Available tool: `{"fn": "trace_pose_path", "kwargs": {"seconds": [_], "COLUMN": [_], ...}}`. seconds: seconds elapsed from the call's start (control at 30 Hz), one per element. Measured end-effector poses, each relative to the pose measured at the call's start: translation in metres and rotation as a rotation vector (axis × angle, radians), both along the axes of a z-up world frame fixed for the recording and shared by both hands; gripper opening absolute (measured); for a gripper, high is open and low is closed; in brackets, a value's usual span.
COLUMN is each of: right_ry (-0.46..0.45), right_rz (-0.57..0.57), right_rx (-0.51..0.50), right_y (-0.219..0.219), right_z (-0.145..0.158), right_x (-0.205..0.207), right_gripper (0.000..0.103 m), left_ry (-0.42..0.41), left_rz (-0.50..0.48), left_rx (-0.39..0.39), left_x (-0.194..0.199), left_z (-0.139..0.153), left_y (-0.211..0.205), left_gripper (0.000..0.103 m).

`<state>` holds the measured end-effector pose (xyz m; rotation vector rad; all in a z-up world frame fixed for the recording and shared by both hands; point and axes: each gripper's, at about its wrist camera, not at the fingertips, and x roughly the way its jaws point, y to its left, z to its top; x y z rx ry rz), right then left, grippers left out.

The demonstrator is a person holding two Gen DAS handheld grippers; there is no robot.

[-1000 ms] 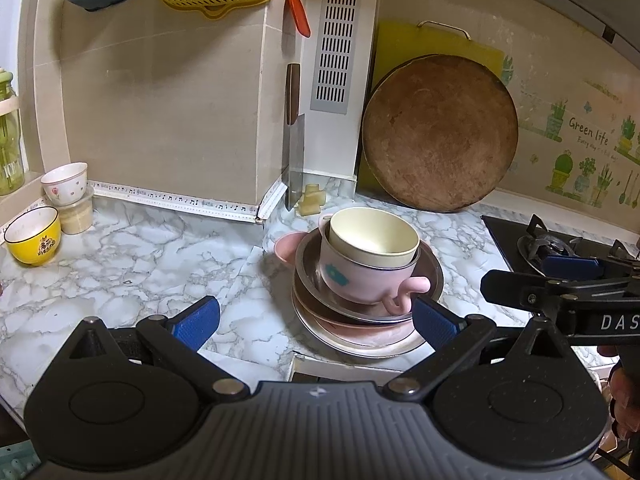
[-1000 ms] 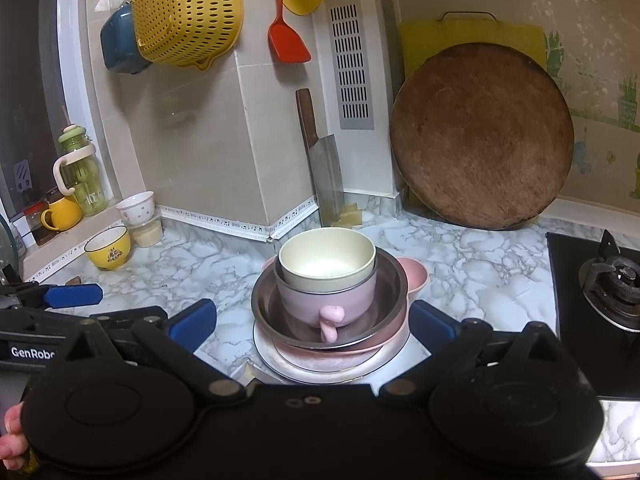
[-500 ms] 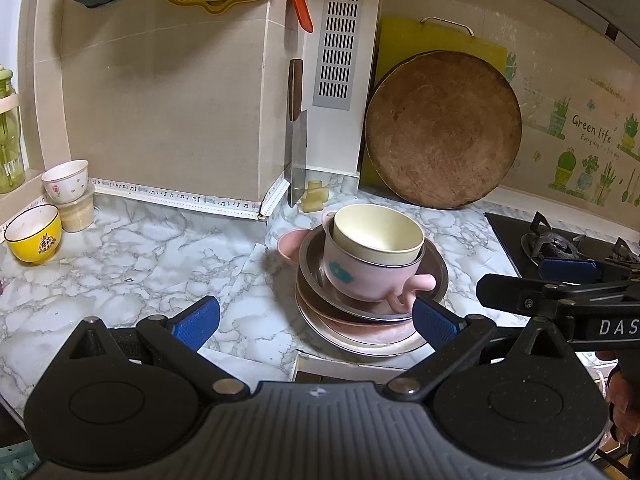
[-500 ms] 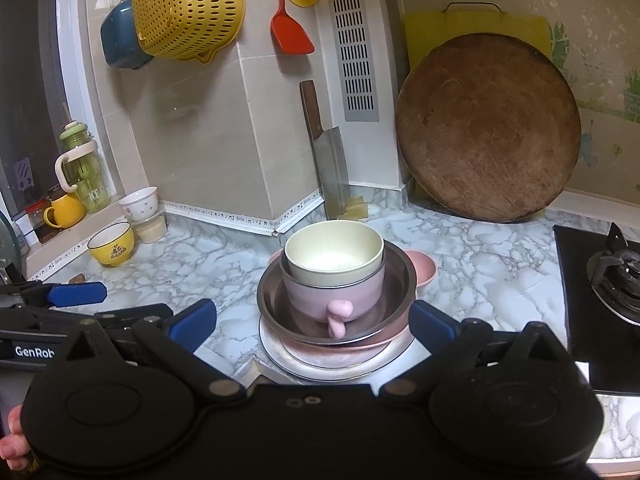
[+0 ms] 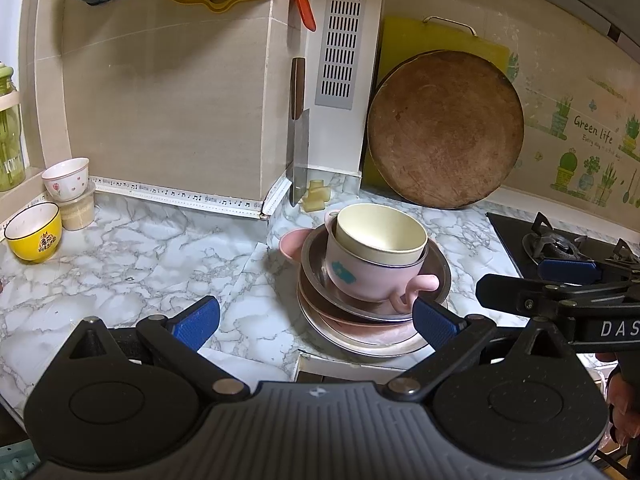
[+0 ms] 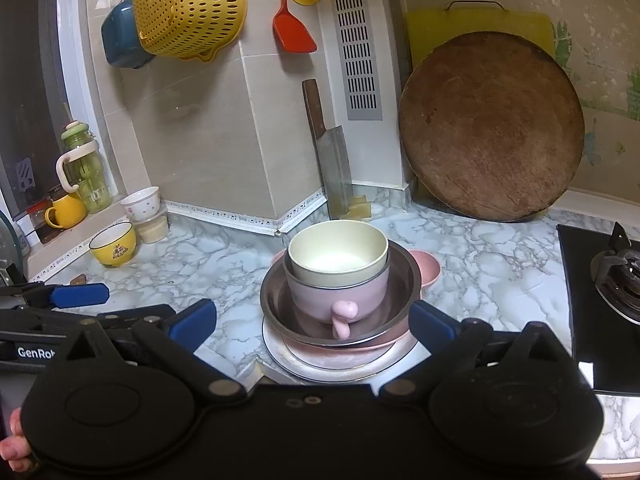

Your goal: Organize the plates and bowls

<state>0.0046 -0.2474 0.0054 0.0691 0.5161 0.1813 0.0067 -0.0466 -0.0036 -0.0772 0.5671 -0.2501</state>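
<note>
The cream bowl [image 6: 338, 254] sits nested atop the stack on the marble counter [image 6: 480, 264]; it looks light, rigid and slick, so I'd pinch its rim. My right gripper [image 6: 312, 320] and left gripper [image 5: 316, 320] both gape empty.

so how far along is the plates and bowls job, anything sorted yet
Done: nothing visibly sorted. The cream bowl sits nested in the pink handled cup, inside the steel bowl, on the plates.
In hand: nothing. The left gripper and right gripper are open and empty in front of the stack.
Left: unstacking and placing every piece, plus perhaps the yellow bowl.
</note>
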Motion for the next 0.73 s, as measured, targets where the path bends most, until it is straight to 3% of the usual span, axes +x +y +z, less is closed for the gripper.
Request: {"fn": "trace_pose_path", "kwargs": {"seconds": [0.73], "right_ry": [0.005], "right_rz": [-0.002], "right_rx": [0.005], "right_y": [-0.0007], "right_z": [-0.0016], "right_x": [0.0001], "right_gripper": [0.103], "left_ry": [0.010], "left_rz": [-0.001], "left_rx": [-0.004], "left_x": [0.0013], "left_z": [-0.0043], "left_y": [-0.0021], "left_gripper": [0.103]}}
